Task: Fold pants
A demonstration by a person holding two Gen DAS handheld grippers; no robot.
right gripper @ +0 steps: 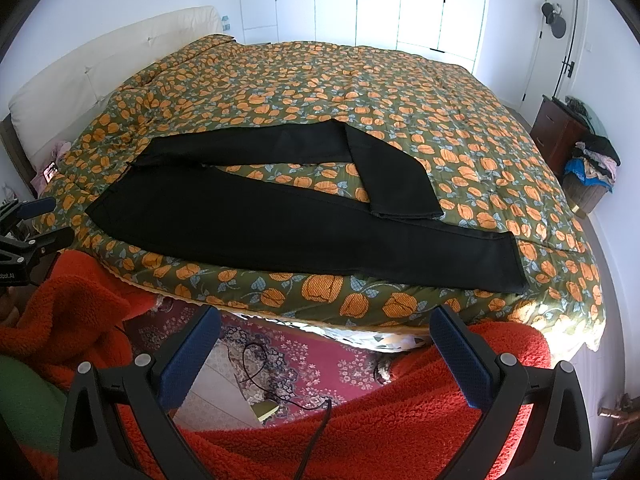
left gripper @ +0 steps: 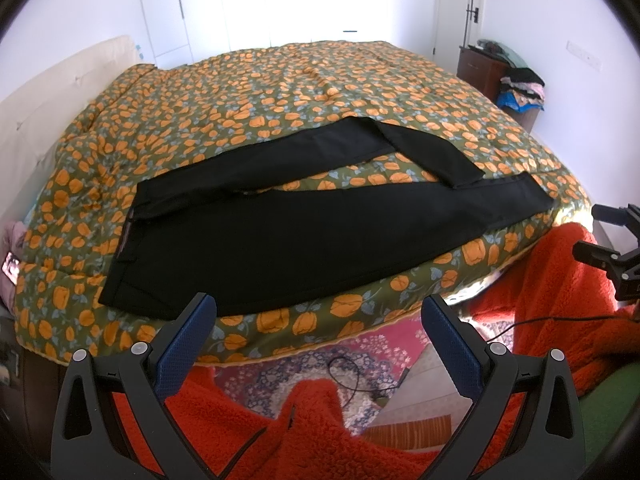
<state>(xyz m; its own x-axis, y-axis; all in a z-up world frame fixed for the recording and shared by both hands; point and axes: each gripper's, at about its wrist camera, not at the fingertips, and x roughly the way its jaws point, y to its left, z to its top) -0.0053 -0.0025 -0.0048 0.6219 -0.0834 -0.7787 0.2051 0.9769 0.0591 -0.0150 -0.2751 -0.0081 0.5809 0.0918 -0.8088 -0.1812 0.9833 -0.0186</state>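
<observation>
Black pants (left gripper: 304,240): soft, limp, light; spread on the floral quilt (left gripper: 280,92), far leg doubled back.
Hold points: hem and waistband judged best.
Left gripper (left gripper: 318,320): spread, empty.
Right gripper (right gripper: 325,330): spread, empty.

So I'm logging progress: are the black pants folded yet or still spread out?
Mostly spread: the black pants lie flat on the floral quilt, only the far leg doubled back. Both grippers are open, empty.
</observation>
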